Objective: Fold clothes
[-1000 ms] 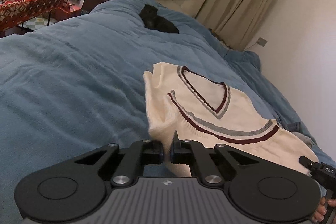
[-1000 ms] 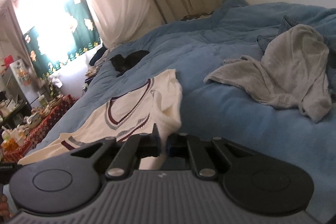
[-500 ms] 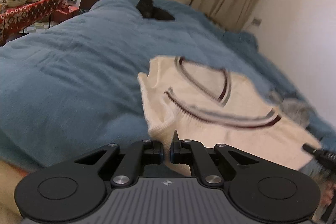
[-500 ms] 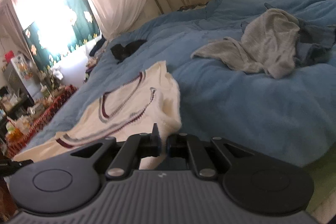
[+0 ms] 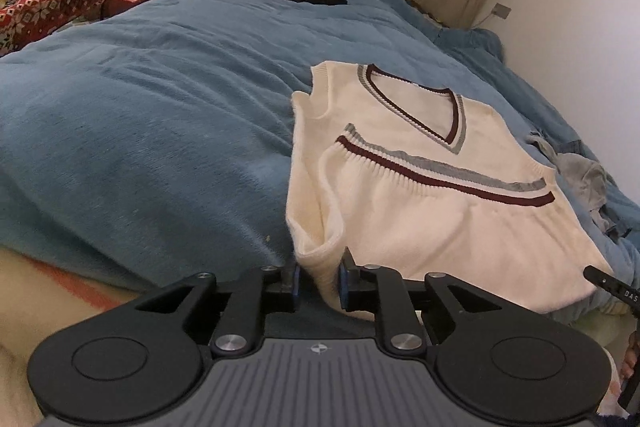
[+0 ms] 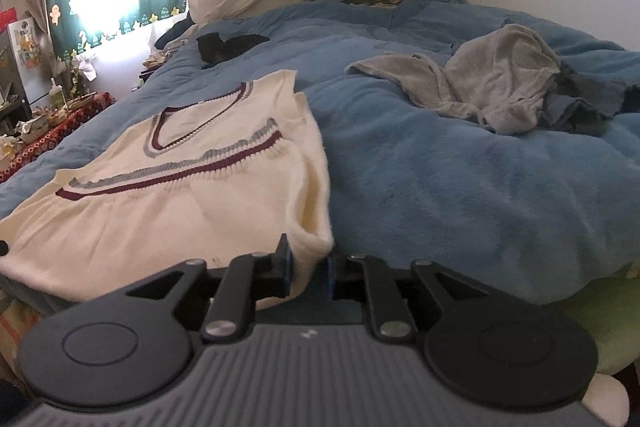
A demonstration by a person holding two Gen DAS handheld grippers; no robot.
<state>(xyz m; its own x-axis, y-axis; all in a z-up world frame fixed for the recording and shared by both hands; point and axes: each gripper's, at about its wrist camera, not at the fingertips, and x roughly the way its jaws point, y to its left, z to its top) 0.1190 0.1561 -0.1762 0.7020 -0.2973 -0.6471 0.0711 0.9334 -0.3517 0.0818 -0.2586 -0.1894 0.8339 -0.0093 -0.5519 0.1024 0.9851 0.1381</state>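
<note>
Both the left gripper (image 5: 319,281) and right gripper (image 6: 308,273) are opening, releasing the cream vest's (image 5: 420,187) folded near corners between their jaws, so it is settling flat on the bed (image 5: 140,107).

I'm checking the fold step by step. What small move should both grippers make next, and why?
Probably finish opening and back off. The cream vest already lies folded on the blue blanket; the left gripper and right gripper are opening, a fold corner still between each one's jaws.
</note>
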